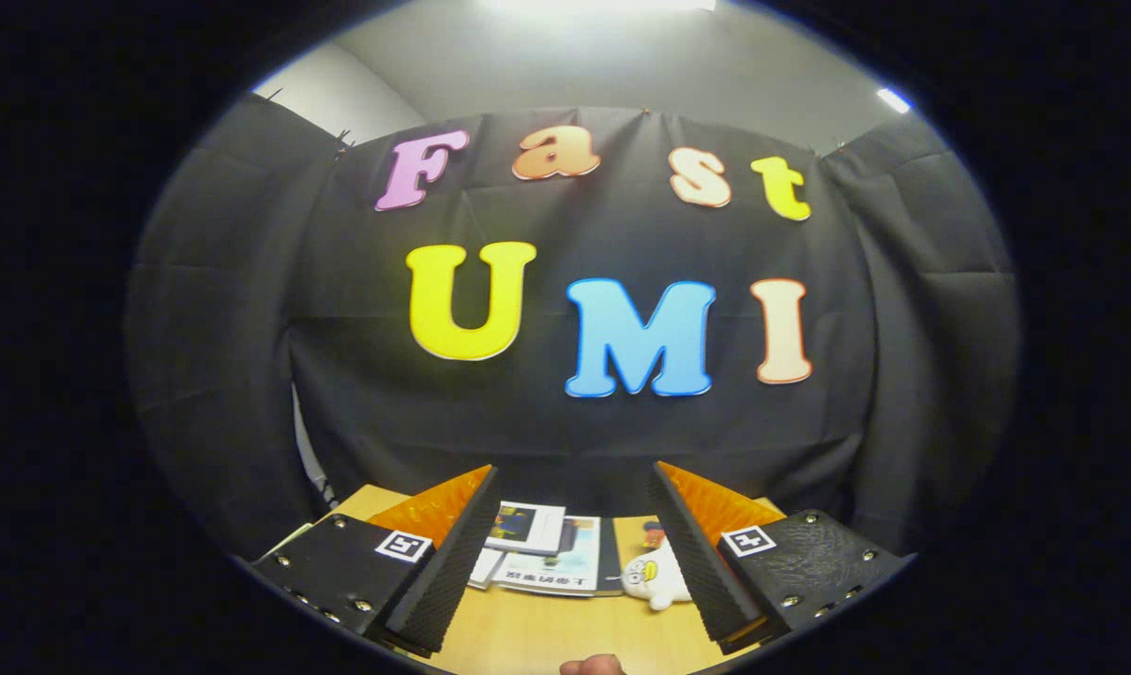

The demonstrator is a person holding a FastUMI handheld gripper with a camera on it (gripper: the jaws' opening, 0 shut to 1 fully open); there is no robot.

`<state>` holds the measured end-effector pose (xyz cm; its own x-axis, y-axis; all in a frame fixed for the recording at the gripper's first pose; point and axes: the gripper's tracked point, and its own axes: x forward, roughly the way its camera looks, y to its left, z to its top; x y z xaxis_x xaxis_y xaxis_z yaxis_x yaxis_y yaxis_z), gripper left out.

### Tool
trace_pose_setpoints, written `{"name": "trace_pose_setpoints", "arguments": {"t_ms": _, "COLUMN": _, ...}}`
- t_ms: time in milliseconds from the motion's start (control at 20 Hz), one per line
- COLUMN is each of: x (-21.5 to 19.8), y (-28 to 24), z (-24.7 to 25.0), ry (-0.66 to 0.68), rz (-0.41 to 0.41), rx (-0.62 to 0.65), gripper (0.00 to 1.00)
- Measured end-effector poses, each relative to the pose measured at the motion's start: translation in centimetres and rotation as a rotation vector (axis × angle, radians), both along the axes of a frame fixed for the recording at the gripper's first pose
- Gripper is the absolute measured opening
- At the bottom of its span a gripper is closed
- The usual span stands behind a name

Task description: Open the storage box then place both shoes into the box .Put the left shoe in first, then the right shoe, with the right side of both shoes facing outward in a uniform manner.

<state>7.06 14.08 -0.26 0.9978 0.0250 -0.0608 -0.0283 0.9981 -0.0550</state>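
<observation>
Tongs [575,553] are held high, aimed mostly at the booth's black cloth wall, fingers wide apart with nothing between them.

Task's things: I can't place the storage box or either shoe from here. They aren't among what lies ahead of the fingers, so location is unknown; likely lower down or off to a side of the light wooden surface [528,628].

Handling, judged from the task sentence alone:
- Storage box: probably a rigid shell with a lid or flap. Take the lid by its front lip or handle. It may be light enough to skid on the wood when pulled.
- Shoes: light, soft upper, stiffer sole. Best hold is the heel collar or the top line by the tongue, one finger inside and one outside. Clamping across the toe risks it squashing and slipping.
- Orientation matters, so the hold should let the shoe stay level with its right side outward.

Count of what lies between and just beyond the fingers:
- Printed paper sheets or booklets [551,548]: a small overlapping pile, about three or four; exact number unclear. They lie flat on the surface.
- One small white plush toy with a yellow beak [655,579], just inside the right finger, beside the papers.
- One fingertip-like bit of a hand [592,667] near the tongs' base.
- Shoes: zero seen. Boxes: zero seen.
</observation>
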Motion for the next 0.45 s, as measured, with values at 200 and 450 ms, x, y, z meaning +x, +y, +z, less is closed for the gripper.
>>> {"name": "trace_pose_setpoints", "arguments": {"t_ms": 200, "x": -1.0, "y": -2.4, "z": -0.7, "ry": 0.032, "rz": -0.024, "rx": 0.048, "gripper": 0.97}}
{"name": "trace_pose_setpoints", "arguments": {"t_ms": 450, "x": -0.7, "y": -4.3, "z": -1.3, "ry": 0.057, "rz": -0.025, "rx": 0.070, "gripper": 0.97}}
